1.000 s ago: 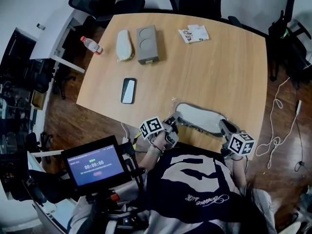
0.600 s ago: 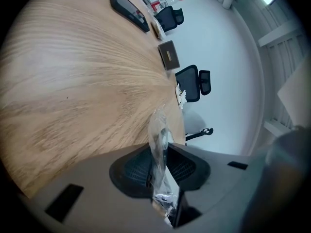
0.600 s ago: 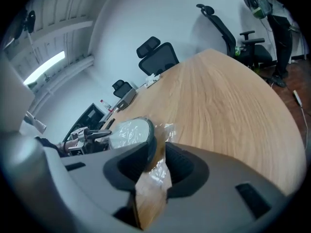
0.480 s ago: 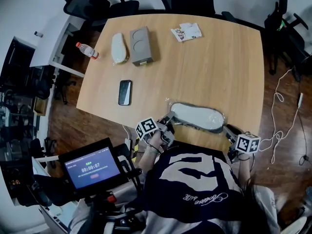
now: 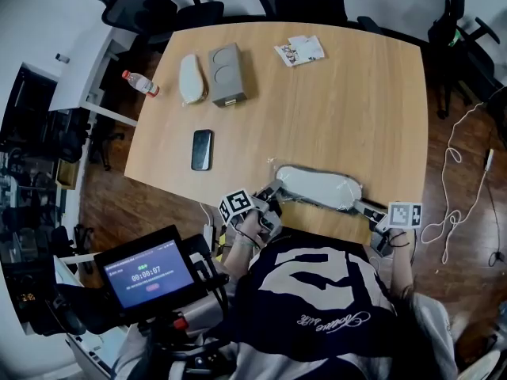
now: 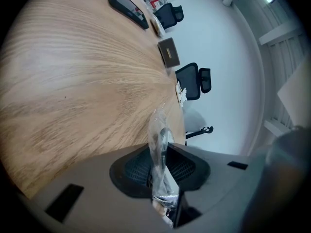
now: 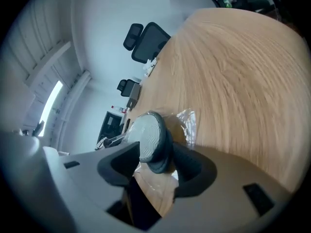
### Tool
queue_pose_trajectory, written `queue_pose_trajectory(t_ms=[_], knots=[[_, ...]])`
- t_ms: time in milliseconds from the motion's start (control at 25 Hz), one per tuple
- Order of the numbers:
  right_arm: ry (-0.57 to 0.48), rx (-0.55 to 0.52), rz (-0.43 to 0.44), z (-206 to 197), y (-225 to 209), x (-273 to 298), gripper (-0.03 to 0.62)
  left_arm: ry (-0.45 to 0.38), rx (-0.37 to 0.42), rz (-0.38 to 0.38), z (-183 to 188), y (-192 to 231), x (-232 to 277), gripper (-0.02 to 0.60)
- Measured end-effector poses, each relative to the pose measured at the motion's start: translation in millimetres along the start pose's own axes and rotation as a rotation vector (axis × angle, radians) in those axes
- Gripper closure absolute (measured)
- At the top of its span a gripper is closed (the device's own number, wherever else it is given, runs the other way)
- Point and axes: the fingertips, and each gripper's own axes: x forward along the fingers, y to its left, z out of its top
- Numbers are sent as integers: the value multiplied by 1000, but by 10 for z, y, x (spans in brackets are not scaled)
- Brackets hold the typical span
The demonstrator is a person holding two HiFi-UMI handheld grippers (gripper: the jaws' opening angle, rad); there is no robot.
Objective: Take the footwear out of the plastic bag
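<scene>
A pale slipper with a dark-rimmed sole lies in a clear plastic bag near the table's front edge. My left gripper is at the bag's left end. In the left gripper view its jaws are shut on a bunched strip of the clear plastic bag. My right gripper is at the slipper's right end, and its jaws are opening. In the right gripper view the slipper's end sits between the spread fingers of the right gripper, with a gap on the left side; crumpled plastic lies behind it.
At the far left of the wooden table lie a second slipper and a grey box, with a water bottle at the edge. A phone and a printed packet also lie there. A tablet screen sits by the person's left.
The right gripper's jaws have spread wide around the slipper's end and the gripper has drawn back slightly to the right. The left gripper stays clamped on the bag.
</scene>
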Motion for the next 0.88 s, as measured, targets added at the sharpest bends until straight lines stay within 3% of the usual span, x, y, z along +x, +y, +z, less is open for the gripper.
queue_pose_trajectory(t_ms=[80, 280, 440, 520, 640, 680, 880], knots=[[-12, 18, 19, 45, 18, -6, 394, -4, -10, 2, 10, 11, 6, 497], [-90, 89, 71, 127, -39, -54, 482, -24, -48, -10, 53, 20, -9, 499], [-41, 40, 299, 105, 282, 24, 474, -4, -8, -5, 18, 13, 0, 500], [10, 47, 284, 30, 287, 43, 445, 0, -13, -5, 29, 22, 9, 500], [63, 92, 107, -50, 16, -2, 442, -4, -27, 1, 35, 28, 7, 500], [58, 98, 102, -41, -17, -3, 442, -9, -32, 6, 33, 28, 2, 500], [-48, 37, 308, 153, 202, 61, 490, -18, -57, 8, 29, 28, 9, 500]])
